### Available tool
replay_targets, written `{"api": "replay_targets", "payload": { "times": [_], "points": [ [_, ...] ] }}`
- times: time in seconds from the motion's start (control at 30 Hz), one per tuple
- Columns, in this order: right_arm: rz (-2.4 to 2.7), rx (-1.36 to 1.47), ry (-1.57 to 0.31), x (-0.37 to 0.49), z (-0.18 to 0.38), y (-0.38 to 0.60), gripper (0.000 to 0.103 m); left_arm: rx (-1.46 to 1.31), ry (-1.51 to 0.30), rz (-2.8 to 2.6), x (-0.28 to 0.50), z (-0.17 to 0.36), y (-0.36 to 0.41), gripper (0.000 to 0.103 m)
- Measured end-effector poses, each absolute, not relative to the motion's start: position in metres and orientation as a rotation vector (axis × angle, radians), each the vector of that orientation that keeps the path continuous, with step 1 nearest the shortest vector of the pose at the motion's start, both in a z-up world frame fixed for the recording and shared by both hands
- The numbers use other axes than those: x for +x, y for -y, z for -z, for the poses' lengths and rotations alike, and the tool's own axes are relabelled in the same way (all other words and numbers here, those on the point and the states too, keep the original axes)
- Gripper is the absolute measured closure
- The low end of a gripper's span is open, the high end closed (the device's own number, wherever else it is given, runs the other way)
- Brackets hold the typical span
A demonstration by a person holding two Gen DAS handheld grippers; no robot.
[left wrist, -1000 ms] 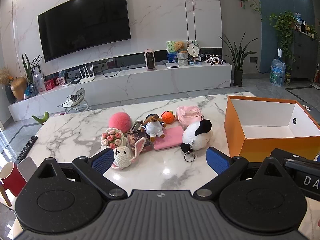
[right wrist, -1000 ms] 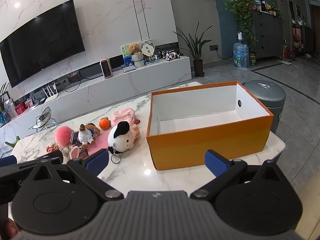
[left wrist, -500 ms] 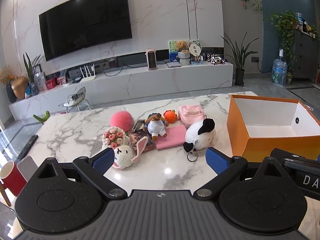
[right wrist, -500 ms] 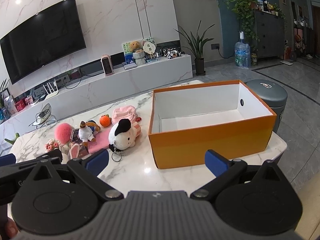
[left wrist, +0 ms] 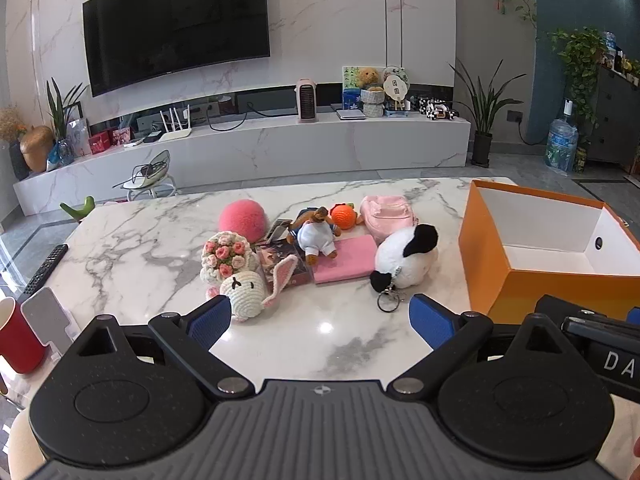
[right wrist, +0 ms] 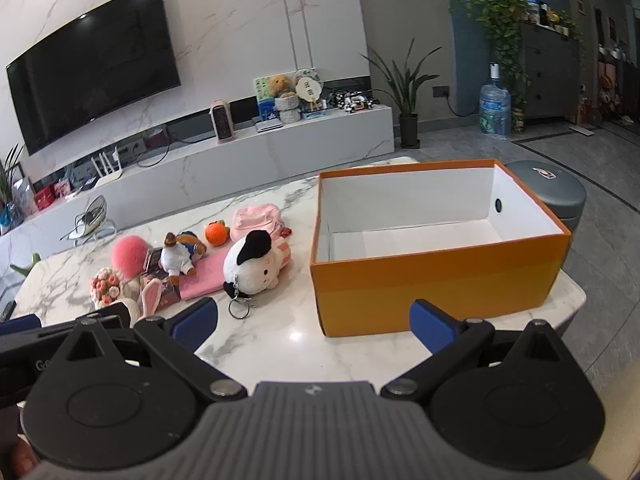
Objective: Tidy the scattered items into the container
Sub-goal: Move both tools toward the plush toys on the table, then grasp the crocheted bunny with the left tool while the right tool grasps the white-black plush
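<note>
Both grippers hang low over the near edge of the marble table [left wrist: 132, 240], side by side; the left gripper [left wrist: 320, 316] has its jaws spread wide with nothing between them, and the right gripper [right wrist: 314, 320] is just as wide and just as bare; neither touches a toy.

The orange box [right wrist: 440, 276] stands open-topped at the right end of the table, white inside and holding nothing, so no item is tidied yet; it sits clear of the toys, near enough, I judge, for short carries.

The toys lie in one loose cluster left of it: a panda plush [left wrist: 404, 256] nearest the box, its key ring [left wrist: 390, 302] trailing toward the grippers; a pink pad [left wrist: 344, 258] beside it, with a dog doll [left wrist: 316, 236] on its far corner; a crochet bunny [left wrist: 248, 288] close before the left jaws, a flower ball [left wrist: 228, 256] touching it; farther back a pink pompom [left wrist: 242, 218], an orange ball [left wrist: 344, 216] and a pink pouch [left wrist: 386, 210].

The left gripper faces the cluster and the right faces the box front; the wide jaws suit soft, bulky toys; the bunny or the panda looks the likeliest first pick.
</note>
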State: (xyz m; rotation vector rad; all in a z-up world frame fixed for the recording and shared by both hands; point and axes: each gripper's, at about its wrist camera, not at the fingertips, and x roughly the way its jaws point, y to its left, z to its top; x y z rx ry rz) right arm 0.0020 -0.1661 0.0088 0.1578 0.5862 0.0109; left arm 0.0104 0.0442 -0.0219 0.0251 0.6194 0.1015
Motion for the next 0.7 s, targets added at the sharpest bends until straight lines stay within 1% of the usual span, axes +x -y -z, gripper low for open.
{"api": "replay_targets", "payload": {
  "times": [0.3,0.37,0.5,0.67,0.7],
  "points": [
    [-0.074,0.11,-0.592,0.019,-0.004,0.151,0.001,-0.052,-0.633,-0.13,0.025,0.026,-0.064,0.0],
    [-0.099,0.094,-0.594,0.025,-0.004,0.146,0.002,-0.076,-0.641,-0.126,0.029,0.028,-0.07,0.0],
    [-0.133,0.063,-0.602,0.038,-0.002,0.135,0.003,-0.119,-0.675,-0.124,0.038,0.035,-0.083,0.0],
    [-0.176,0.024,-0.631,0.059,0.004,0.119,0.017,-0.1,-0.709,-0.147,0.053,0.043,-0.094,0.001],
    [-0.183,0.019,-0.635,0.064,0.005,0.115,0.018,-0.1,-0.713,-0.156,0.057,0.044,-0.096,0.007]
  ]
}}
